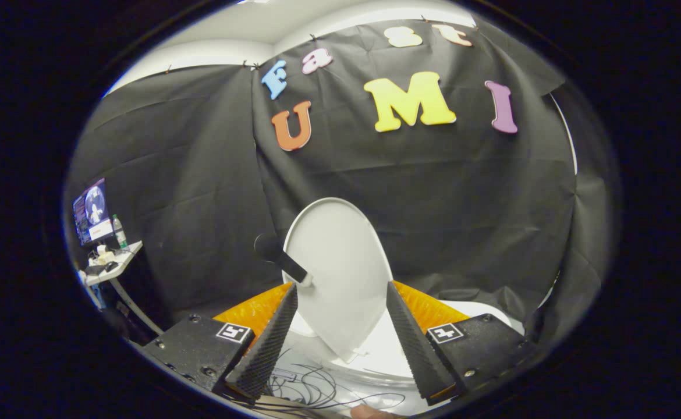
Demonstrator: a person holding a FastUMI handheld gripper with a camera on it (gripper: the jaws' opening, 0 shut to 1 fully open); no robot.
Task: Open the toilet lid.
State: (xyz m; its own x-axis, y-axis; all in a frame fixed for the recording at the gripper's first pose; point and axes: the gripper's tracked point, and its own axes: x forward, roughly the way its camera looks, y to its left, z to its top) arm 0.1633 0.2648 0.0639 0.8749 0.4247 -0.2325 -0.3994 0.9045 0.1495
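Observation:
The white toilet lid (340, 262) stands raised, nearly upright, its inner face turned toward me above the white seat and bowl (387, 358). A black handle (281, 259) sticks out from the lid's left edge, just above my left finger (270, 340). My gripper (341, 288) is open, its fingers set wide apart. The lower part of the lid shows in the gap between them and just beyond. I cannot tell whether either finger touches the lid.
Loose thin cables (317, 393) lie below the fingers beside the toilet's base. Far to the left a small white desk (116, 265) carries a monitor (92, 212), a bottle (120, 231) and small items. Black cloth walls close in behind and to the right.

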